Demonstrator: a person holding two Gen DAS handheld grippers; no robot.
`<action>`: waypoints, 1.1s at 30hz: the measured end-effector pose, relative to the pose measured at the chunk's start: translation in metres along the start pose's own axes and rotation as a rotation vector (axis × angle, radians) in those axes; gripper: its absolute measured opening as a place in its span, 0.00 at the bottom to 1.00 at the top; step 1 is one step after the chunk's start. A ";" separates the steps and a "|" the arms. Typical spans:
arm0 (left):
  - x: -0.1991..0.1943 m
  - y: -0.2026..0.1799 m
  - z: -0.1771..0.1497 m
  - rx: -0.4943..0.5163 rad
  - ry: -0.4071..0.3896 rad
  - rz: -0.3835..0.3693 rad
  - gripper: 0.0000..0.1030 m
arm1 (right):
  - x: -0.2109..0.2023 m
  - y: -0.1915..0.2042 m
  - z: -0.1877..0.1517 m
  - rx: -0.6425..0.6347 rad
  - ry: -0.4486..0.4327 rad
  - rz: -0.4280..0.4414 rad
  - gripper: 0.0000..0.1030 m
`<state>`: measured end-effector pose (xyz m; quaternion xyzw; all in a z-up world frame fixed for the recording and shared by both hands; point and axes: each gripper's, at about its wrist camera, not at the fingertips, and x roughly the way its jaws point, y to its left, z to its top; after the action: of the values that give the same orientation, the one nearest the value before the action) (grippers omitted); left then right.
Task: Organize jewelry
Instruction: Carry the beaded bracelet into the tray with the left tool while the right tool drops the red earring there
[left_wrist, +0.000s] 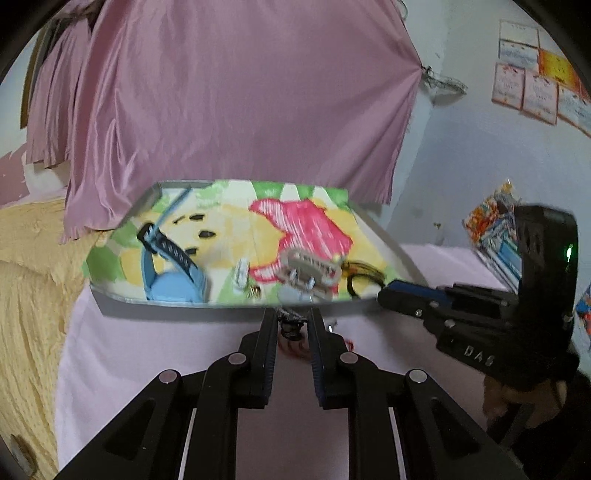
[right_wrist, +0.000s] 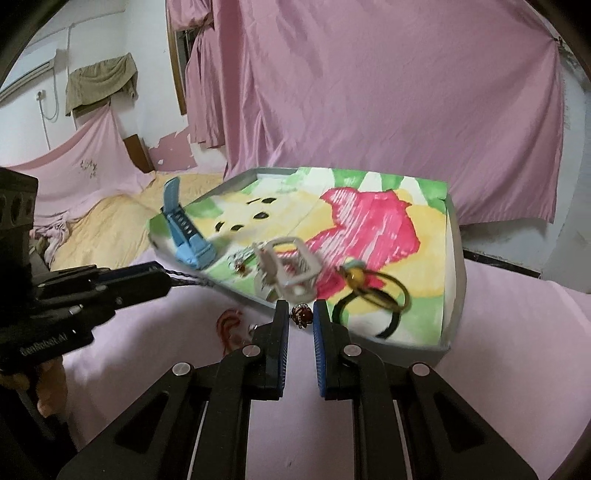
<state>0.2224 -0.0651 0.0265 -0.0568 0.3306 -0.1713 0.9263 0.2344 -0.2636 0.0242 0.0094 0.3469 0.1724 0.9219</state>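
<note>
A braided cord (right_wrist: 192, 280) is pinched in the left claw (left_wrist: 291, 314), and its red bead (right_wrist: 301, 315) sits between the near-closed fingers of the right claw (right_wrist: 301, 314), just short of the tray (right_wrist: 456, 258) edge. Both ends are best carried over the rim together, kept level. At 12 o'clock a white clip (right_wrist: 288, 269) crowds the landing spot; at 1 o'clock lie hoops (right_wrist: 380, 291), at 10 o'clock a blue watch (right_wrist: 188, 236).

matt black plastic on the right gripper (right_wrist: 301, 319), ribbed blue pads lining its fingers (right_wrist: 318, 350), and there's a glossy red bead (right_wrist: 302, 316) in a metal-looking cage between them. the tray (right_wrist: 456, 258) looks like matt grey card lined with crayoned paper, resting on smooth pink cloth (right_wrist: 517, 350). behind hangs a satiny pink curtain (left_wrist: 221, 110).
</note>
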 end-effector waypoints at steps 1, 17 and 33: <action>0.002 0.002 0.005 -0.009 -0.005 0.002 0.15 | 0.003 0.000 0.002 0.005 -0.002 -0.001 0.11; 0.036 0.016 0.027 -0.028 -0.016 0.012 0.14 | 0.034 -0.010 0.010 0.053 0.036 -0.023 0.11; 0.072 0.027 0.023 -0.067 0.086 0.037 0.14 | 0.053 -0.019 0.009 0.095 0.083 -0.012 0.12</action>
<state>0.2964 -0.0651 -0.0046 -0.0742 0.3769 -0.1452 0.9118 0.2832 -0.2630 -0.0048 0.0438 0.3929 0.1506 0.9061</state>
